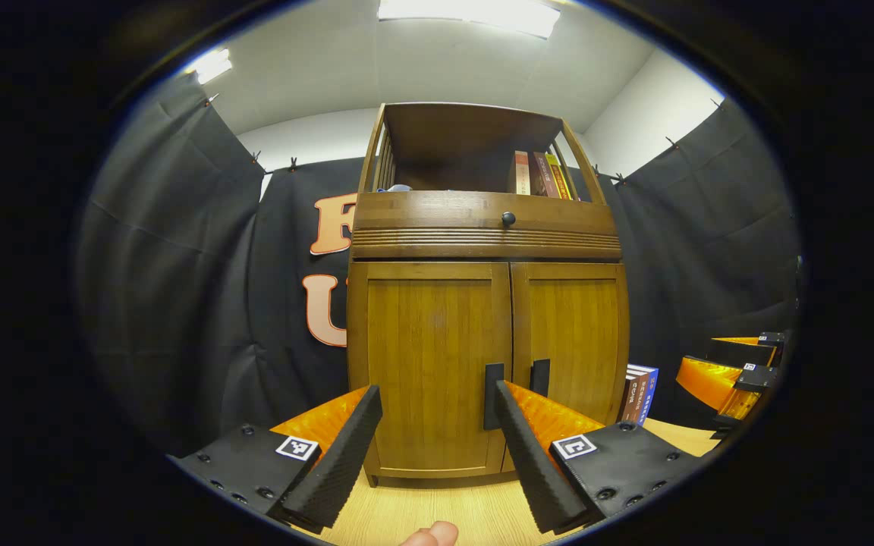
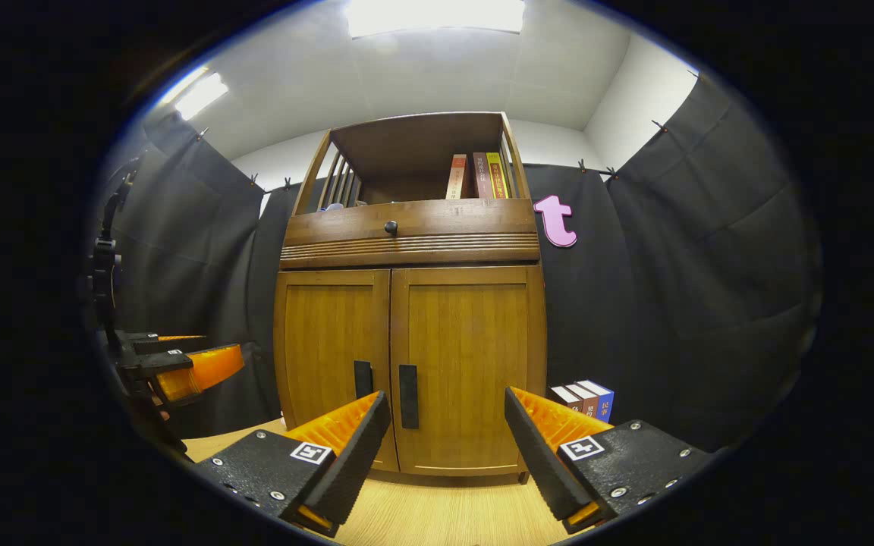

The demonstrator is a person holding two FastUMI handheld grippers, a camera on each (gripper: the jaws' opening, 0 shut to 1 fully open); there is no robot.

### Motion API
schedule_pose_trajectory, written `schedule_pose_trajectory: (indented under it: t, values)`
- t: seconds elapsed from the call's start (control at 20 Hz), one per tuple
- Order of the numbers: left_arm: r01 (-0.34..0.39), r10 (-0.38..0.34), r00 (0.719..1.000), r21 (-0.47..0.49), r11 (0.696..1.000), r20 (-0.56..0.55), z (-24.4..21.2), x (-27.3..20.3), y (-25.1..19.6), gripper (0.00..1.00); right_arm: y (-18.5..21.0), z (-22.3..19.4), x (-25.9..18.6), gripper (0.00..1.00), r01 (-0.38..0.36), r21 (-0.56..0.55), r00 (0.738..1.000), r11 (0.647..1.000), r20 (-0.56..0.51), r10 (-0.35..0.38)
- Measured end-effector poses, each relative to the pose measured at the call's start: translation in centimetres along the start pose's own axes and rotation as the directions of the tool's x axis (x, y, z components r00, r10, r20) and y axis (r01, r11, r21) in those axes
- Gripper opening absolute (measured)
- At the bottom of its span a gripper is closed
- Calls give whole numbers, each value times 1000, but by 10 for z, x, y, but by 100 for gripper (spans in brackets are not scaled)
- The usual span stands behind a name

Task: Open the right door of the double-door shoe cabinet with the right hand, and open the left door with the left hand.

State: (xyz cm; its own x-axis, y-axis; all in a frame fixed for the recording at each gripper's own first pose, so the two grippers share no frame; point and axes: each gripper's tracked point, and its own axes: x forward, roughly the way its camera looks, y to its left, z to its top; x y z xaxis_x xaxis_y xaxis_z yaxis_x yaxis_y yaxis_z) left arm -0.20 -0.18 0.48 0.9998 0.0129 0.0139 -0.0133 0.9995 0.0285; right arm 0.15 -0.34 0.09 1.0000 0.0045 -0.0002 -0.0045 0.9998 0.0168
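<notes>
Shoe cabinet ahead of the fingers, both wooden doors closed, dark handles at centre, left gripper and right gripper fingers wide, book spines illegible.

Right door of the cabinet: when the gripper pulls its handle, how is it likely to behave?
The right door looks like a rigid wooden panel, so it should probably swing as one piece without flexing. Its handle is a slim vertical bar near the centre seam, and smooth-looking, so the open right gripper might slip unless it closes squarely.
</notes>
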Motion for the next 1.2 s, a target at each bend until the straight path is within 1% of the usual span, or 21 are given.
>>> schedule_pose_trajectory:
  t: [0.15,0.2,0.25,0.4,0.5,0.55,0.65,0.7,0.75,0.8,0.85,0.9,0.95,1.05,1.1,1.2]
  values:
    - [1,-1,1000,-5,1000,3,0,-1,-1,96,-1,-1,0,94,-4,-3,1000,1000,-1,4]
    - [2,-2,1000,-9,1000,3,0,-1,0,94,-1,-2,0,94,-2,-3,1000,1000,-4,2]
    - [2,-2,1000,-11,1000,3,0,-1,0,96,-1,-4,2,94,1,-2,1000,1000,-5,-1]
    - [3,-3,1000,-11,1000,3,-2,1,1,96,6,-8,21,94,-3,11,1000,1000,-8,3]
    - [-5,5,1000,-15,1000,-2,-6,1,7,96,22,-9,45,94,-36,37,999,999,-13,36]
    - [-9,9,1000,-18,1000,-5,-8,0,9,95,32,-12,62,94,-68,55,998,996,-11,69]
    - [-19,19,1000,-16,1000,-13,-11,-1,16,96,54,-18,102,94,-132,101,991,986,3,132]
    - [-25,25,1000,-17,1000,-16,-12,-1,20,95,59,-26,124,94,-141,107,990,984,-7,142]
    - [-28,28,999,-19,999,-17,-14,-3,23,95,61,-39,143,93,-133,101,990,986,-39,138]
    - [-29,29,999,-17,999,-21,-15,-4,26,98,69,-54,163,93,-148,85,986,985,-65,154]
    - [-30,30,999,-11,999,-26,-17,-6,28,98,73,-65,178,94,-151,60,985,987,-81,155]
    - [-32,32,999,-5,999,-29,-19,-8,30,94,75,-73,190,94,-138,31,987,990,-83,140]
    - [-34,34,999,6,999,-29,-20,-9,33,99,74,-80,201,94,-114,7,990,993,-83,114]
    - [-40,40,999,10,999,-21,-18,-12,40,96,71,-90,220,93,-88,-24,993,996,-82,86]
    - [-41,41,999,1,999,-17,-18,-12,42,94,70,-93,228,94,-75,-30,994,997,-86,72]
    - [-36,36,999,-14,999,-16,-19,-11,46,96,66,-96,245,94,-57,-10,994,998,-90,56]
